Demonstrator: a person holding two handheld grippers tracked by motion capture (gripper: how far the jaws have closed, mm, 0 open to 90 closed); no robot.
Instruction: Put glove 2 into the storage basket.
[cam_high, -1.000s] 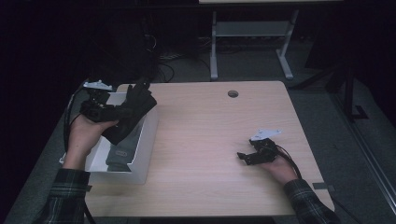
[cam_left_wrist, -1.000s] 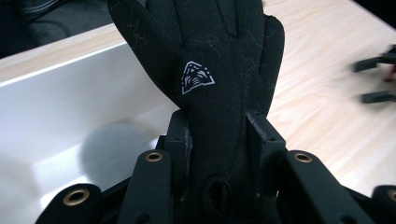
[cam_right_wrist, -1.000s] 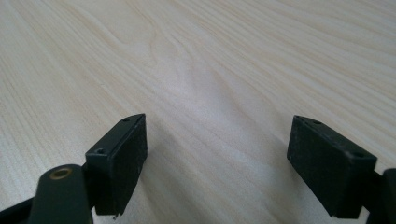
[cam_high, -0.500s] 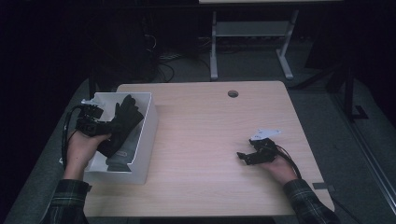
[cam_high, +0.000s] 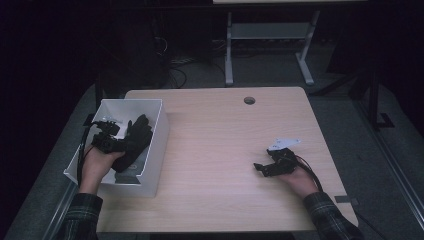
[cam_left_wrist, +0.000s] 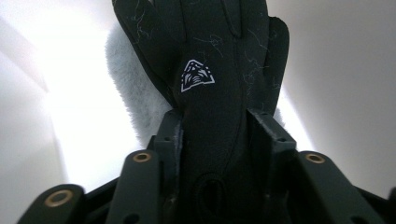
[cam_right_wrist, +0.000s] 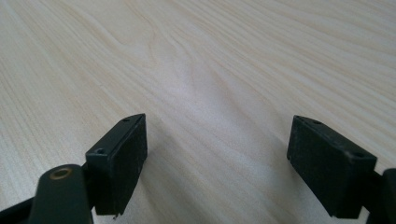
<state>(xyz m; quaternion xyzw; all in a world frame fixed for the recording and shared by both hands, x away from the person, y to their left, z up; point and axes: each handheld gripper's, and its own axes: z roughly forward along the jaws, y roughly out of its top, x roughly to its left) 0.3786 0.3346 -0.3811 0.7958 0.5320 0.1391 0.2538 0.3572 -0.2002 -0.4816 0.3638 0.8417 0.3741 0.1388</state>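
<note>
A black glove (cam_high: 136, 139) with a small white triangular logo (cam_left_wrist: 196, 75) hangs low inside a white bin (cam_high: 154, 150) at the table's left edge. My left gripper (cam_high: 124, 147) holds it by the cuff. In the left gripper view the glove (cam_left_wrist: 210, 56) fills the gap of that gripper (cam_left_wrist: 214, 135), and both pads still touch its sides while the jaws have just been opening. A pale grey fleecy item (cam_left_wrist: 130, 98) lies under the glove in the bin. My right gripper (cam_high: 260, 167) rests on the wooden table (cam_high: 215, 135) at the right, open (cam_right_wrist: 217, 154) with nothing between its jaws.
A round cable hole (cam_high: 249, 100) sits near the table's far edge. Behind the table stands a grey metal frame (cam_high: 270, 35) on a dark floor, with cables beside it. The bin's white walls (cam_left_wrist: 336, 70) rise close around the left gripper.
The left hand has come down with the glove, from above the bin into it. The right hand has stayed where it was.
</note>
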